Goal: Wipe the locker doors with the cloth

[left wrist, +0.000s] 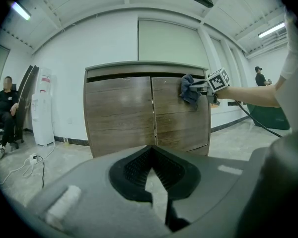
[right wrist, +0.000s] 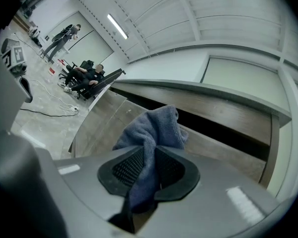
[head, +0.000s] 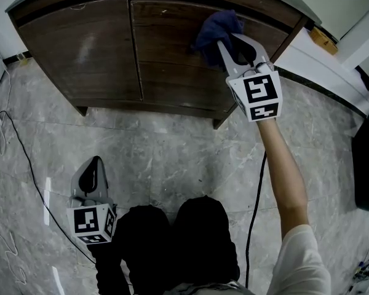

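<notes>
Pressing on the upper right-hand locker door [head: 172, 54], the cloth [head: 216, 28] is pinched in the closed jaws of the right gripper [head: 235, 49] and bunched ahead of the tips. The left gripper [head: 93, 166] is held low, jaws together, empty, well apart from the doors.

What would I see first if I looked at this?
The blue cloth, pinched in the right hand-held gripper and held against the top of the brown locker's right door. Next, the left hand-held gripper, shut and empty, hangs low over the grey floor.
</notes>
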### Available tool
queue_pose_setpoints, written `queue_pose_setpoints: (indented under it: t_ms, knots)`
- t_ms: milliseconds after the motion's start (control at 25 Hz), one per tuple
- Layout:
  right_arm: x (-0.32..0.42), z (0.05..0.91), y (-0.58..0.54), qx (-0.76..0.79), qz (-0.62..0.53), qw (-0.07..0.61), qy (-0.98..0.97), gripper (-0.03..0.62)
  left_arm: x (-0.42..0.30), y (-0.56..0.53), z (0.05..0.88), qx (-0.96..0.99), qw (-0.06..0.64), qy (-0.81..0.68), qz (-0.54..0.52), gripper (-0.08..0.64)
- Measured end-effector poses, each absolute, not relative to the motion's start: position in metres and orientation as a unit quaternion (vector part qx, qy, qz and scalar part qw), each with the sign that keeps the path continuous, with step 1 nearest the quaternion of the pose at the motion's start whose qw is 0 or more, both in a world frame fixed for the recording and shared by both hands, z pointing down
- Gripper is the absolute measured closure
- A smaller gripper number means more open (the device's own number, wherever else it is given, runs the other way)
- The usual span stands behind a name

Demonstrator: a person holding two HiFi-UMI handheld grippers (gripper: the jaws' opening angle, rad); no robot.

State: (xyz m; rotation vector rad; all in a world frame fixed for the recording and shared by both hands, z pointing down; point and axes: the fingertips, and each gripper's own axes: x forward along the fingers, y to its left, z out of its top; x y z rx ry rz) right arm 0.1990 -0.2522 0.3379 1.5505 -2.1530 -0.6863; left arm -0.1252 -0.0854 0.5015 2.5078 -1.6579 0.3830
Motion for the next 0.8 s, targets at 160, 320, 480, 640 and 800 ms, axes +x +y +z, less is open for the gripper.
queue_pose_setpoints:
  t_ms: [160, 320, 480, 640, 800]
  knots:
    - [0.196, 0.362, -0.252, 0.551, -0.235, 0.202, -0.775, 0.515, -0.128, -0.085, 0.503, 0.824, 0.056, -0.548, 0.128, 0.560]
    - [0.193, 0.386, -0.253, 0.549, -0.224, 0.204, -0.779, 0.515, -0.133, -0.086, 0.504, 0.821, 0.057, -0.552, 0.131, 0.560]
    - [0.192, 0.409, -0.253, 0.546, -0.214, 0.203, -0.784, 0.515, -0.135, -0.086, 0.506, 0.820, 0.057, -0.553, 0.132, 0.560]
    - [0.189, 0.441, -0.253, 0.540, -0.198, 0.209, -0.791, 0.517, -0.136, -0.086, 0.508, 0.820, 0.059, -0.553, 0.135, 0.560]
    - [0.187, 0.474, -0.253, 0.533, -0.185, 0.221, -0.795, 0.517, -0.137, -0.087, 0.510, 0.819, 0.057, -0.554, 0.140, 0.560]
